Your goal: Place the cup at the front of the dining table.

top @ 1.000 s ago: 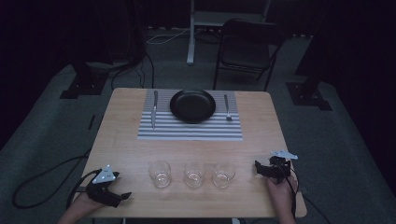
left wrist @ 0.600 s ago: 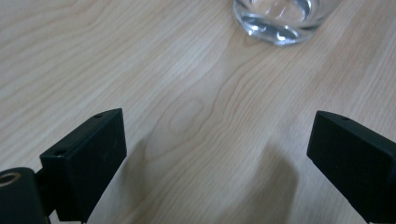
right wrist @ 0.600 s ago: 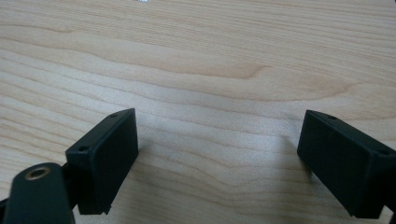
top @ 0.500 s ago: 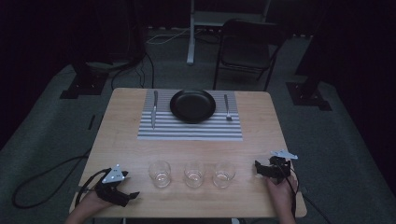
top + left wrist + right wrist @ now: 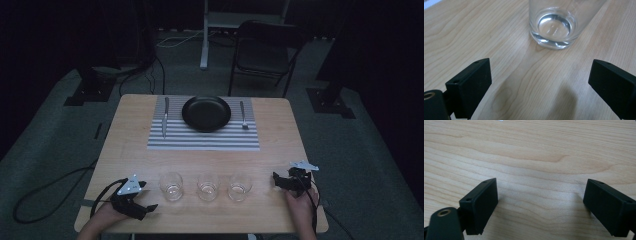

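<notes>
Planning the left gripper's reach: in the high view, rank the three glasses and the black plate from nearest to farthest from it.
From the left gripper:
1. Left glass, just beside it.
2. Middle glass, centre of the row.
3. Right glass, row's right end.
4. Black plate, far side, on the striped mat.

High view overlooks the table (image 5: 280,145); both gripper views skim its wood closely.

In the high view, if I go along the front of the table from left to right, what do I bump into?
Left gripper → left glass → middle glass → right glass → right gripper.
</notes>
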`<state>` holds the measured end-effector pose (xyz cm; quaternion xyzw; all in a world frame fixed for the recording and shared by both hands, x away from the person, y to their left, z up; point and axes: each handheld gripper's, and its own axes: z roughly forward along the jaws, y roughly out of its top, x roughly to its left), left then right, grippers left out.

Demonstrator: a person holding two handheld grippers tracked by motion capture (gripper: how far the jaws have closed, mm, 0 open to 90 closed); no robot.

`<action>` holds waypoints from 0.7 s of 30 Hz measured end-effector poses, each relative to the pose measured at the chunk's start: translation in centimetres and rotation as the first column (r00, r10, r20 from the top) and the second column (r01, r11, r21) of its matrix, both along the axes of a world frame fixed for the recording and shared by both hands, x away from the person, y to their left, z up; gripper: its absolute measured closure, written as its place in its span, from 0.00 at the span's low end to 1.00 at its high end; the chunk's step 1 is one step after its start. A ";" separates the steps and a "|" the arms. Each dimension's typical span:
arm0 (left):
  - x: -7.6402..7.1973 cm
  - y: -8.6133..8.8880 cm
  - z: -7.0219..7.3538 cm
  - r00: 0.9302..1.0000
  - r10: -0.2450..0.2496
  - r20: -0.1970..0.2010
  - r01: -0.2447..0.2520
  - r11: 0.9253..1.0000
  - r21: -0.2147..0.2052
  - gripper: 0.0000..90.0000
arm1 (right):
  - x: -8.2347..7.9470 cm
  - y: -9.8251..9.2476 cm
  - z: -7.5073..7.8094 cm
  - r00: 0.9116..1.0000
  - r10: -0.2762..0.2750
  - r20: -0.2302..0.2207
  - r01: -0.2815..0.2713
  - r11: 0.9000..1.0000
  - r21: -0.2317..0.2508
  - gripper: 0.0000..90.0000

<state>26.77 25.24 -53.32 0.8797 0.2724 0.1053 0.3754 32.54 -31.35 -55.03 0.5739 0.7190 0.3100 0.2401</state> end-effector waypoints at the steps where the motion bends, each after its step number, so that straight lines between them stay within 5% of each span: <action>1: 0.1 -0.1 0.0 1.000 -0.009 -0.005 0.009 1.000 0.002 0.06 | 0.0 0.0 0.0 1.000 0.000 0.000 0.000 1.000 0.000 0.13; 21: 1.3 -3.5 0.2 0.999 -0.044 0.021 0.044 0.998 -0.036 0.06 | 0.0 0.0 0.0 1.000 0.000 0.000 0.000 1.000 0.000 0.13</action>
